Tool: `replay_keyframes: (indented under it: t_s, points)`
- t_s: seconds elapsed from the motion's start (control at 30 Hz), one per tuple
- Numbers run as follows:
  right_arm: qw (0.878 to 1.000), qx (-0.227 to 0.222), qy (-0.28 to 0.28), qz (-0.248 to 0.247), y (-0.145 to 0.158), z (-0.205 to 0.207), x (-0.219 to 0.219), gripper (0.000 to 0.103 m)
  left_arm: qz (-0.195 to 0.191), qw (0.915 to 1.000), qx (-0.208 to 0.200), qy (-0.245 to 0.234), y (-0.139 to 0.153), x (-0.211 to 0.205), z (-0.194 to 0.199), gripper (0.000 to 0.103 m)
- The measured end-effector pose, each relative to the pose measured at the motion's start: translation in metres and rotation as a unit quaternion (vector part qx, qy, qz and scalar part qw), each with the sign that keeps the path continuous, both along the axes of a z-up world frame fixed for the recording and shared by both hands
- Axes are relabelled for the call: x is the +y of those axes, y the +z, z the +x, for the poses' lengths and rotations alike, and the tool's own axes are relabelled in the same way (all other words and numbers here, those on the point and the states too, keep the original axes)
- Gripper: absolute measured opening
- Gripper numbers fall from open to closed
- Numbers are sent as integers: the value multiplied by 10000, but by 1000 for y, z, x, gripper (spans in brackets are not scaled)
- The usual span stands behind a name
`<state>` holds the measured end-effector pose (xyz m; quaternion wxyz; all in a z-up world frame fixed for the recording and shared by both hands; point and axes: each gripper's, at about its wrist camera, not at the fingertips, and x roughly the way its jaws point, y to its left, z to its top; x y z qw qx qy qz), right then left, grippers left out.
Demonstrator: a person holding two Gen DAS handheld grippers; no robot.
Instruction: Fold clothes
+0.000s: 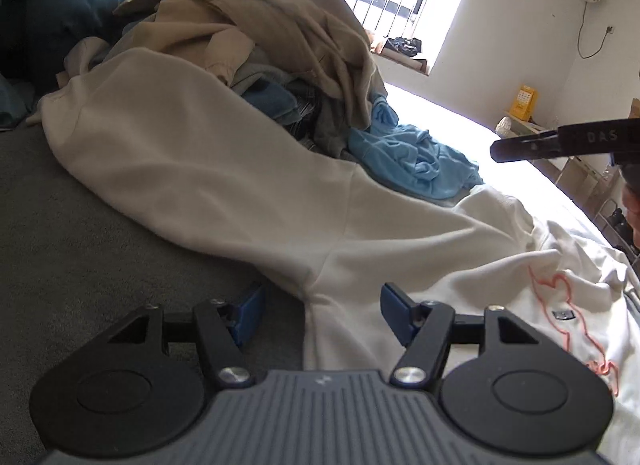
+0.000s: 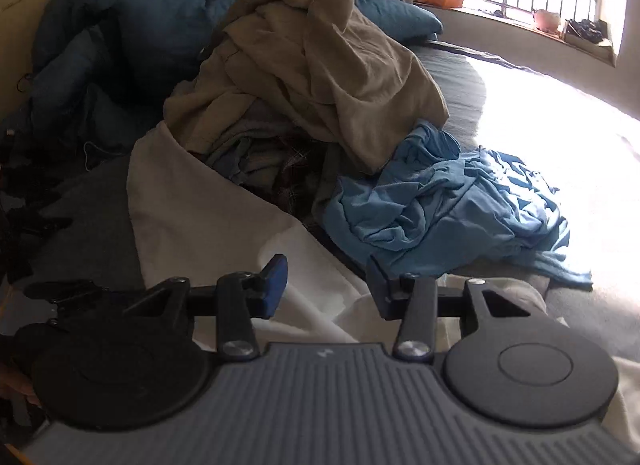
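Left fingers [image 1: 322,311] spread over cream garment [image 1: 208,169]; right fingers [image 2: 326,285] spread; "DAS" legible.

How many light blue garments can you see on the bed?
1: a crumpled light blue garment lies at the right foot of the clothes pile, beyond the cream sweatshirt. Others may be buried underneath.

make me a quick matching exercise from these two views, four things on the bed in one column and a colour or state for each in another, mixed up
Things:
1. cream sweatshirt
2. crumpled t-shirt
3. garment on top of the pile
4. left gripper

Descriptions:
A. light blue
B. open, fingers either side of cloth
C. tan
D. off-white, spread out along the bed

Pairs: 1-D, 2-A, 3-C, 4-B
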<state>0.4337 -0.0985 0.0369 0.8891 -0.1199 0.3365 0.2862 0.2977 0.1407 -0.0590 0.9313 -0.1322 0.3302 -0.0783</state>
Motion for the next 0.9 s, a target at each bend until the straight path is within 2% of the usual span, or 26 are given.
replay_keyframes:
  t_s: [0.07,0.17,0.27,0.4,0.53,0.7,0.73,0.77,0.8,0.9]
  points:
    - [9990,73,363,-243,-14,21,11,43,-146,9999,-34,-3,-4,6,0,65]
    - [9947,172,814,-602,-33,45,26,42,-104,9998,-194,-33,-8,6,-4,65]
    - [9879,330,1080,-1059,-51,50,32,42,29,9996,-258,-53,-7,1,-5,66]
    - [9723,378,1498,-1757,-72,39,42,42,-52,9996,-278,-51,-8,4,-4,66]
    - [9753,369,1421,-1650,-68,49,44,42,-82,9995,-302,-63,-8,4,-4,67]
    - [9760,663,1307,-1613,-79,62,50,41,-34,9994,-338,-101,-9,3,-5,69]
    - [9759,647,1303,-1625,-79,59,50,37,-22,9994,-341,-103,-9,2,-5,69]
    - [9751,572,1345,-1667,-78,55,52,18,-10,9993,-346,-104,-9,2,-5,69]
    - [9737,374,1389,-1765,-75,49,54,9,2,9993,-350,-103,-9,2,-6,69]
    - [9679,-198,1496,-2008,-64,32,61,3,51,9993,-356,-102,-9,1,-6,69]
